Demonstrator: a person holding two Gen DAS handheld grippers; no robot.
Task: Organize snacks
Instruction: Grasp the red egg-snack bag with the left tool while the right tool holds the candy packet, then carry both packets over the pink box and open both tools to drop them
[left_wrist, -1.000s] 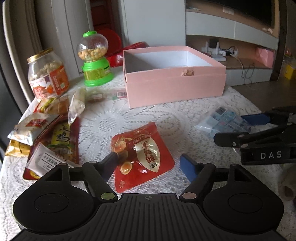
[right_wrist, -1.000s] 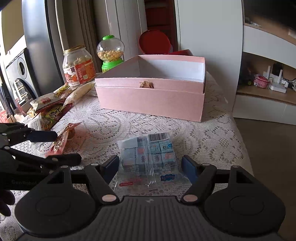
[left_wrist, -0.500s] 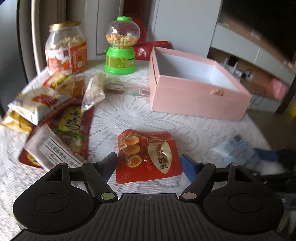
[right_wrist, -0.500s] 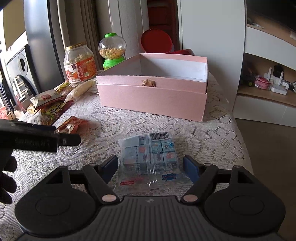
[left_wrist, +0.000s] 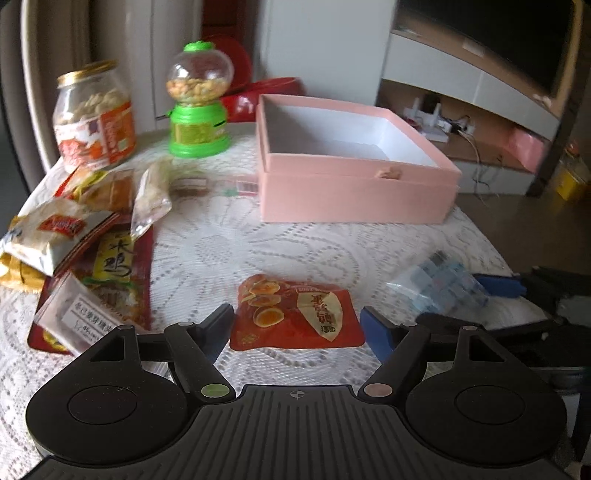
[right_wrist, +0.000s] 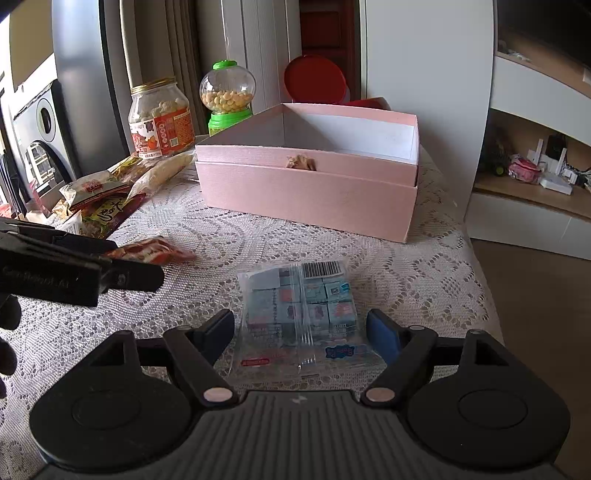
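A red snack pouch (left_wrist: 297, 315) lies flat on the lace tablecloth between the open fingers of my left gripper (left_wrist: 297, 325); it also shows in the right wrist view (right_wrist: 151, 253). A clear bag of blue cubes (right_wrist: 299, 310) lies between the open fingers of my right gripper (right_wrist: 301, 328) and shows in the left wrist view (left_wrist: 439, 286). An empty open pink box (left_wrist: 354, 162) stands behind both and shows in the right wrist view (right_wrist: 310, 173). Neither gripper holds anything.
A pile of snack packets (left_wrist: 85, 254) lies at the table's left. A glass jar (left_wrist: 94, 116) and a green candy dispenser (left_wrist: 197, 99) stand at the back left. The table edge (right_wrist: 476, 266) drops off on the right.
My left gripper has swung round and come closer over the red pouch, which now lies square between its fingers. The right gripper has edged slightly forward over the cube bag.
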